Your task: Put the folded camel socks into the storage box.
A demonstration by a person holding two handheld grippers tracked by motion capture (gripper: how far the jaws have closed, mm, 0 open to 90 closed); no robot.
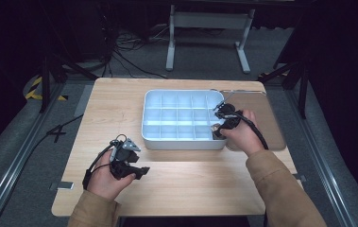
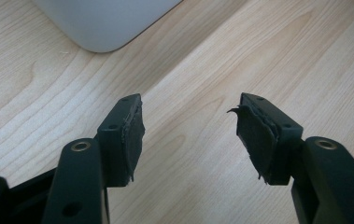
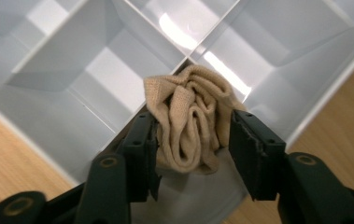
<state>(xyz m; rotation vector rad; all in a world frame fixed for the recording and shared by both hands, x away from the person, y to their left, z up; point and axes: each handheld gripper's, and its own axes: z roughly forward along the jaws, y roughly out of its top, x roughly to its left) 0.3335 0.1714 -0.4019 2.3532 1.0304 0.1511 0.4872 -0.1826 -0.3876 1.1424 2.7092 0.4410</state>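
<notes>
From the high view, your right tongs [image 1: 220,124] sit at the right of centre, over the near right corner of the white divided tray [image 1: 182,142], tips angled down and toward the left of the frame. A small tan shape shows just at their tips inside that corner compartment, too small here to read. Your left tongs [image 1: 136,171] rest in the lower left, low over the bare tabletop [image 1: 186,184], well apart from the tray and pointing toward the right of the frame. The right hand is plainly the nearer one to the work.

In the left gripper view, the tongs [image 2: 188,135] stand released, with nothing but wood grain between the worn pads [image 2: 132,140]. The tray's rounded corner [image 2: 104,28] lies at the upper left of the frame.

In the right gripper view, the bunched beige cloth [image 3: 191,119] lies directly between the tongs [image 3: 191,144], at the centre of the frame, in the tray compartment by the rim. Its folds run lengthwise along the jaws, from the bottom of the frame up toward the divider crossing. The jaws stand wide; their pads flank the bundle closely on both sides, and I judge them let go rather than clenched, since the cloth looks unpinched. What your next move turns on: the cloth sits straight ahead, centred in the gap.
</notes>
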